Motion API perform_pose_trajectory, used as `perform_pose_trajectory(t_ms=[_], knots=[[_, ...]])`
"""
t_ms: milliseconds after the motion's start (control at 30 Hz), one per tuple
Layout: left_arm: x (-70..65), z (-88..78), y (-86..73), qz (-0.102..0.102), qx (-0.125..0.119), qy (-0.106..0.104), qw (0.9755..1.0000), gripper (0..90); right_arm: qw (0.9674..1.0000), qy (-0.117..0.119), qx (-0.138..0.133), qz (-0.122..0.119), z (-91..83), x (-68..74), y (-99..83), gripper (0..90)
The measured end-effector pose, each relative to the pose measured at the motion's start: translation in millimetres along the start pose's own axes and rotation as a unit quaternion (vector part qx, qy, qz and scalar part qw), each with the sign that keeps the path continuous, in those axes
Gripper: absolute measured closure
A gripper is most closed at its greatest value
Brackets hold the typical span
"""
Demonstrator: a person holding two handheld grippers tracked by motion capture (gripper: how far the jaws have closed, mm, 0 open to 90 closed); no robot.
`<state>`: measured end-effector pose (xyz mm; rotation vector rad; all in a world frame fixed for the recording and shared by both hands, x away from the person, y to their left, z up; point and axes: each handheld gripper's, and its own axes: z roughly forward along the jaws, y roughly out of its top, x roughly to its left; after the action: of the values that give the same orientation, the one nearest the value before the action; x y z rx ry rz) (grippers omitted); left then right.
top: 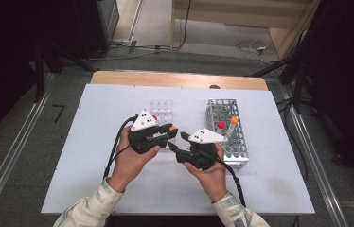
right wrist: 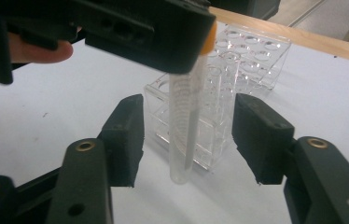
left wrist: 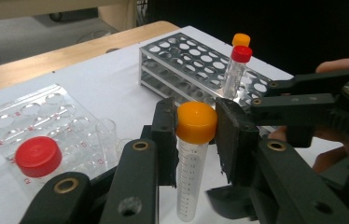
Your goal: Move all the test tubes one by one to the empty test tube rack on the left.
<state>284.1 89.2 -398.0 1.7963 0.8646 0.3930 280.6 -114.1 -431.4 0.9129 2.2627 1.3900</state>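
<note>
A clear tube with an orange cap (left wrist: 196, 122) hangs upright above the white table, and my left gripper (left wrist: 196, 135) is shut on it at the cap. In the high view that left gripper (top: 171, 130) sits just in front of the clear plastic rack (top: 162, 109). My right gripper (right wrist: 186, 135) stands open around the tube's lower body (right wrist: 184, 116), its pads apart from the tube on both sides. In the high view the right gripper (top: 179, 143) points left toward the left one.
A metal rack (top: 227, 130) at the right holds a red-capped tube (left wrist: 238, 65) and an orange-capped tube (left wrist: 241, 39). The clear plastic rack (left wrist: 32, 116) holds a red-capped tube (left wrist: 38, 156). A white mat (top: 94, 142) covers the table; a wooden edge runs along the far side.
</note>
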Motion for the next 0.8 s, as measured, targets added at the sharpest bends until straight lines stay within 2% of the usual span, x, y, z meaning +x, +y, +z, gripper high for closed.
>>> perform_pose_trajectory(t_ms=[367, 600, 800], knots=[[9.5, -16.9, 9.6, -0.008, -0.012, 0.013, 0.9998, 71.2, 1.0, -0.004, -0.005, 0.006, -28.9, -8.9, -9.1, 38.9], [13.6, -19.6, 12.0, -0.012, -0.017, 0.019, 0.9996, 71.2, 0.9999, -0.009, 0.0, 0.006, -32.8, -12.7, -14.5, 39.0], [16.7, -25.8, 20.3, -0.009, -0.027, 0.027, 0.9992, 71.2, 0.9999, -0.012, -0.001, 0.007, -35.9, -15.5, -16.4, 39.0]])
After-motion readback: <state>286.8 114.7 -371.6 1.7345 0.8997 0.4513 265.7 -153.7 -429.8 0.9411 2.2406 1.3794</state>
